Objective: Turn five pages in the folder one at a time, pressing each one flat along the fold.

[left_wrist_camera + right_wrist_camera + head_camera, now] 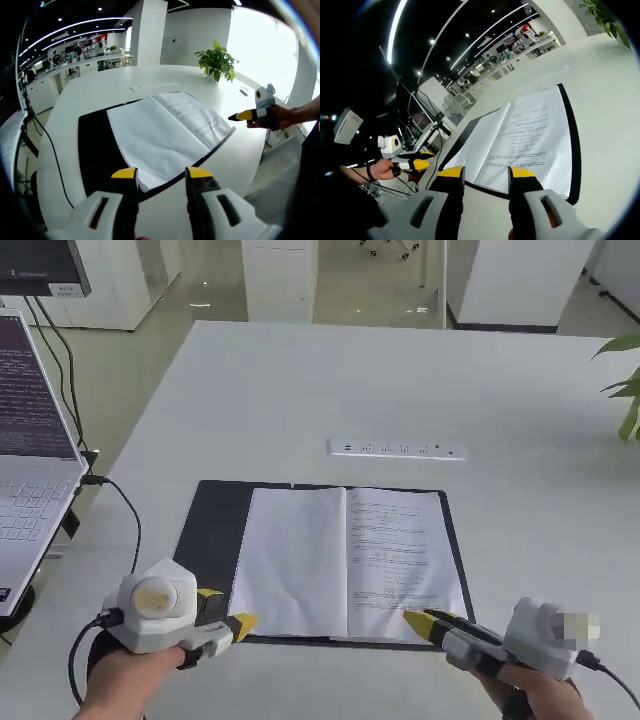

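Folder (pixel 212 530) open just ahead of L fingers (pixel 124 173) & R fingers (pixel 451 172).

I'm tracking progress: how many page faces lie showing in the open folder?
2: a blank page left of the fold, a printed page right of it, in the folder. Further pages may lie hidden underneath.

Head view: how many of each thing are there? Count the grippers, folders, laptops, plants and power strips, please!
grippers: 2 (left gripper, right gripper)
folder: 1
laptop: 1
plant: 1
power strip: 1
total: 6
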{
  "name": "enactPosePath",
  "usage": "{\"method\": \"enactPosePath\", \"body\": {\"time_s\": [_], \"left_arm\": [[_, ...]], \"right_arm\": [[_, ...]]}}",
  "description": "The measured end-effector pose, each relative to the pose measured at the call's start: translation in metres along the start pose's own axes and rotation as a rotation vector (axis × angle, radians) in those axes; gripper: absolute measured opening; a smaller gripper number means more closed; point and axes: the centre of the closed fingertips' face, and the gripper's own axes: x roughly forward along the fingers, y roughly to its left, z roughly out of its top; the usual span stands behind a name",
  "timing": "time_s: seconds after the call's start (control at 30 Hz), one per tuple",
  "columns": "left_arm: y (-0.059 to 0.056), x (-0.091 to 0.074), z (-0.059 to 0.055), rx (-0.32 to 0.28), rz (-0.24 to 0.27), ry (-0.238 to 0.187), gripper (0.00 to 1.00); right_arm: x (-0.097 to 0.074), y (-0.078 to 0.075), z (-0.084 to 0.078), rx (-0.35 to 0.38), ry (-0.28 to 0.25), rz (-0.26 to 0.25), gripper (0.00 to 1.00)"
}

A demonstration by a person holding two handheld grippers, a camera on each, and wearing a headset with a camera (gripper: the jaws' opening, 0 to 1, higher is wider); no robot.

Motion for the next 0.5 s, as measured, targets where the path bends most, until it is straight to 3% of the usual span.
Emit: {"method": "enactPosePath", "body": {"time_s": [0.33, 0.5], "left_arm": [[-0.002, -0.02, 0.013, 0.037, 0.02, -0.024, 0.42], [0.001, -0.028, 0.023, 0.025, 0.038, -0.047, 0.47]], "right_arm": [[-0.017, 0.0, 0.019, -0.097, 0.004, -0.014, 0.43], [-0.025, 0.001, 0.027, -0.135, -0.006, -0.028, 0.5]]}}
